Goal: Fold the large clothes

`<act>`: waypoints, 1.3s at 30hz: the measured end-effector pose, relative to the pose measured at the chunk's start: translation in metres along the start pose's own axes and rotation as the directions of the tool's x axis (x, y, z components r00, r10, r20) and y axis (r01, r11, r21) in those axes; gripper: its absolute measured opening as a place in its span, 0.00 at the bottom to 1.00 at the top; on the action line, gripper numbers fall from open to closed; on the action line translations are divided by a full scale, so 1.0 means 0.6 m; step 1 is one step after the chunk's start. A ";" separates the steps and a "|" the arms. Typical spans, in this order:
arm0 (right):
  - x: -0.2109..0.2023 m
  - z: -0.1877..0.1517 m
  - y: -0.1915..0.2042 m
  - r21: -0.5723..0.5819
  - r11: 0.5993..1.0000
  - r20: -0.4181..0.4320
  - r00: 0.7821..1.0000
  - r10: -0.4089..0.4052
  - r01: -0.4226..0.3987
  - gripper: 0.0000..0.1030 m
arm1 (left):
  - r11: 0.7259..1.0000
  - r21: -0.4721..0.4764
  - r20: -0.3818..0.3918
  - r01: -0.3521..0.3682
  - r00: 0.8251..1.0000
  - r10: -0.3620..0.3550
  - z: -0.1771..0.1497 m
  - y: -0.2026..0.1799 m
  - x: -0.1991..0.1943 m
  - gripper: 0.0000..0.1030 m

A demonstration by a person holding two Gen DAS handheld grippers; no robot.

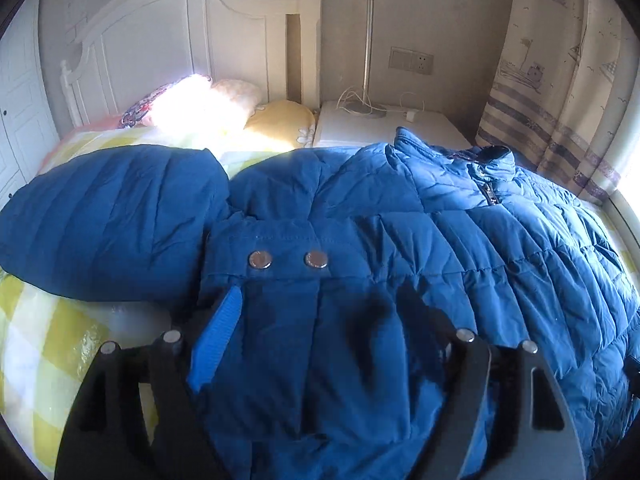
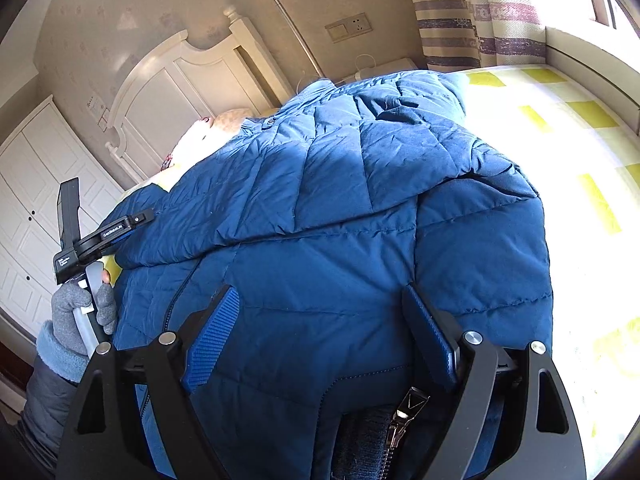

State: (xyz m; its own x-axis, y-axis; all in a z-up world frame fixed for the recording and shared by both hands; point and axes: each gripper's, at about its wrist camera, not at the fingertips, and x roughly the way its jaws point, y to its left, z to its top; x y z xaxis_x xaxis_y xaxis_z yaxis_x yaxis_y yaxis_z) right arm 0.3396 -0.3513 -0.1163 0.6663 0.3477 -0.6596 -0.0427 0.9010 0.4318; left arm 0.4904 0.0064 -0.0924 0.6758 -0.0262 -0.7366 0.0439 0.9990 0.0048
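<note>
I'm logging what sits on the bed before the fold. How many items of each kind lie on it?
Blue quilted puffer jacket: 1
Yellow pillow: 1
Cream pillow: 1
Floral patterned pillow: 1
Yellow-and-white checked bedsheet: 1
Total: 5

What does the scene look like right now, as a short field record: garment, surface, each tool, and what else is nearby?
garment: blue puffer jacket, spread on the bed, zipped at the collar
sleeve: one sleeve lies out to the side
snaps: two metal snaps on a tab
surface: yellow checked bedsheet
left tool: fingers apart, jacket fabric between them
right tool: fingers apart over the jacket's zipper end
nearby: pillows, white headboard, nightstand, curtain
</note>
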 end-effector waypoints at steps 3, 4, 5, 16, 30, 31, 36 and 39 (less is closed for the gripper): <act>0.005 0.008 0.028 -0.084 0.989 -0.045 0.990 -0.130 0.126 0.77 | 0.999 0.038 -0.006 -0.017 1.000 0.017 -0.004 -0.011 0.005 0.83; 0.005 0.014 0.045 -0.136 0.972 -0.035 0.980 -0.196 0.189 0.78 | 0.999 0.046 -0.006 -0.011 1.000 0.012 -0.007 -0.013 0.006 0.84; 0.004 0.024 0.062 -0.177 0.958 -0.007 0.973 -0.229 0.224 0.78 | 0.999 0.049 -0.013 -0.011 1.000 0.011 -0.008 -0.013 0.009 0.85; 0.157 0.114 0.079 -0.276 0.877 -0.043 0.907 -0.419 0.392 0.86 | 0.999 0.002 0.015 0.034 0.999 -0.034 -0.009 0.002 -0.005 0.89; 0.227 0.250 0.004 -0.162 0.888 -0.145 0.879 -0.454 0.431 0.89 | 0.999 -0.016 0.012 0.042 0.999 -0.041 -0.008 0.006 -0.004 0.92; 0.230 0.252 -0.001 -0.159 0.889 -0.154 0.879 -0.451 0.429 0.89 | 0.999 -0.018 0.012 0.045 0.999 -0.045 -0.008 0.006 -0.004 0.92; 0.209 0.284 0.030 -0.046 0.889 -0.011 0.890 -0.456 0.455 0.89 | 0.998 -0.027 0.010 0.063 0.998 -0.062 -0.008 0.009 -0.002 0.94; 0.268 0.292 0.049 -0.181 0.870 -0.065 0.877 -0.476 0.458 0.92 | 0.997 -0.030 0.013 0.070 0.997 -0.070 -0.008 0.011 -0.003 0.94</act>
State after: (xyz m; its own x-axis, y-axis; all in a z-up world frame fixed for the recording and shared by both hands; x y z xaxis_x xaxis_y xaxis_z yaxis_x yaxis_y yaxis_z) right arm 0.5757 -0.3141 -0.1019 0.5567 -0.1067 -0.8238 0.1337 0.9903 -0.0378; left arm 0.4859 0.0132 -0.0940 0.6804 -0.0962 -0.7265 0.0689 0.9953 -0.0674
